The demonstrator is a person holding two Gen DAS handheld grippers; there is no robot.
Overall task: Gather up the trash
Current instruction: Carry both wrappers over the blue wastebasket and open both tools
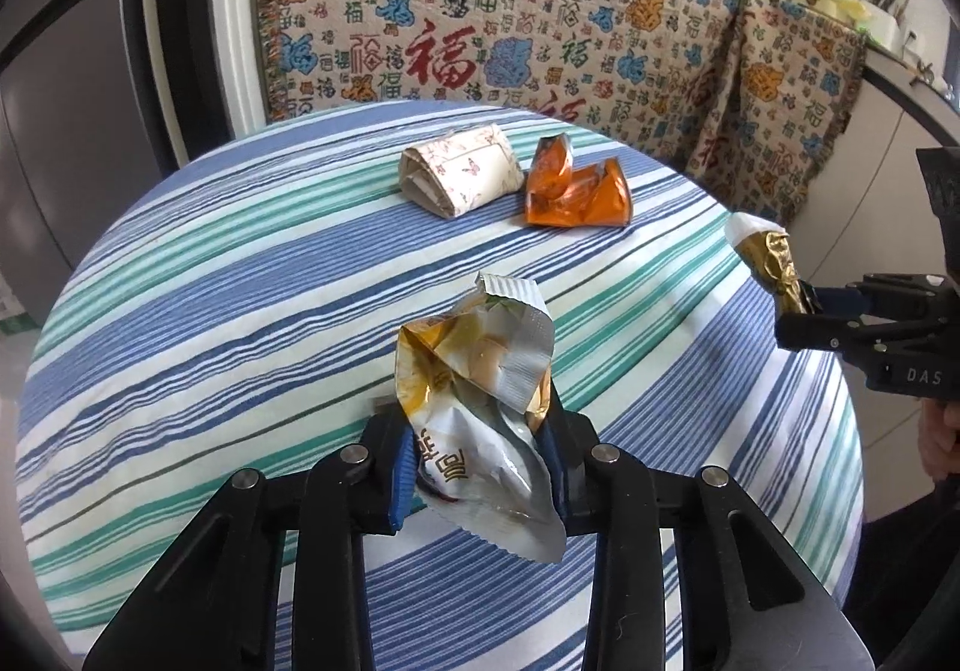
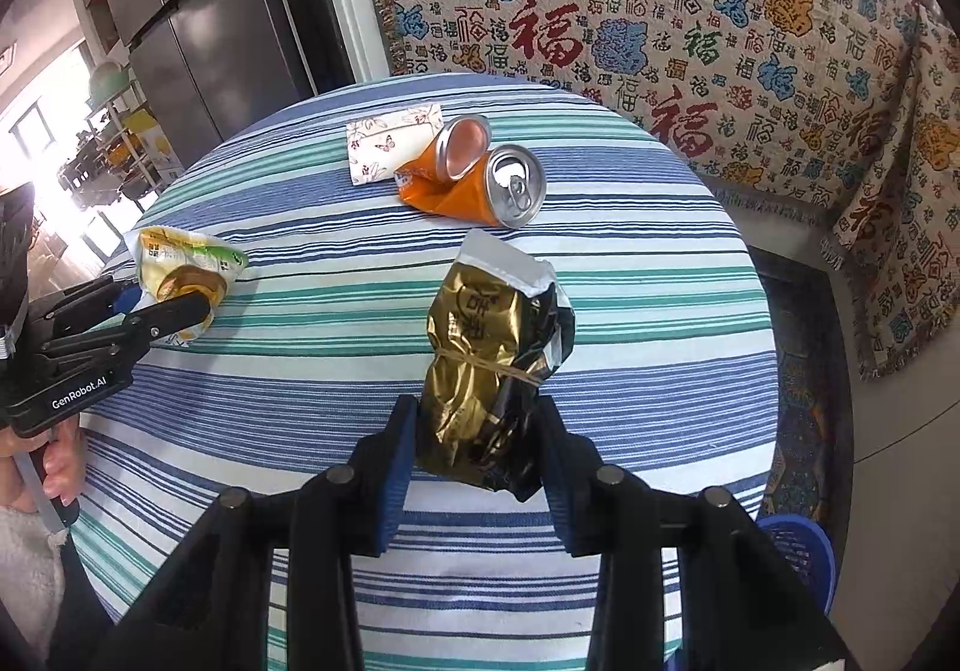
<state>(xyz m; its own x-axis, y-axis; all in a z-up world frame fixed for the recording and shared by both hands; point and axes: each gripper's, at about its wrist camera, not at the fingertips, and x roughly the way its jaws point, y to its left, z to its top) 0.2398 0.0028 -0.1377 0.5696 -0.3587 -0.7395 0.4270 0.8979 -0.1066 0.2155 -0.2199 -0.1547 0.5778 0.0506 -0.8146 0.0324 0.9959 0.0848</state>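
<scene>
My left gripper is shut on a crumpled silver and yellow snack wrapper, held above the striped table; it also shows in the right wrist view. My right gripper is shut on a crumpled gold and black bag bound with a rubber band; the bag shows at the right in the left wrist view. A crushed orange can and a folded butterfly-print paper pack lie on the far side of the table.
The round table has a blue, green and white striped cloth. A patterned blanket covers furniture behind it. A fridge stands at the back left. A blue basket sits on the floor at the right.
</scene>
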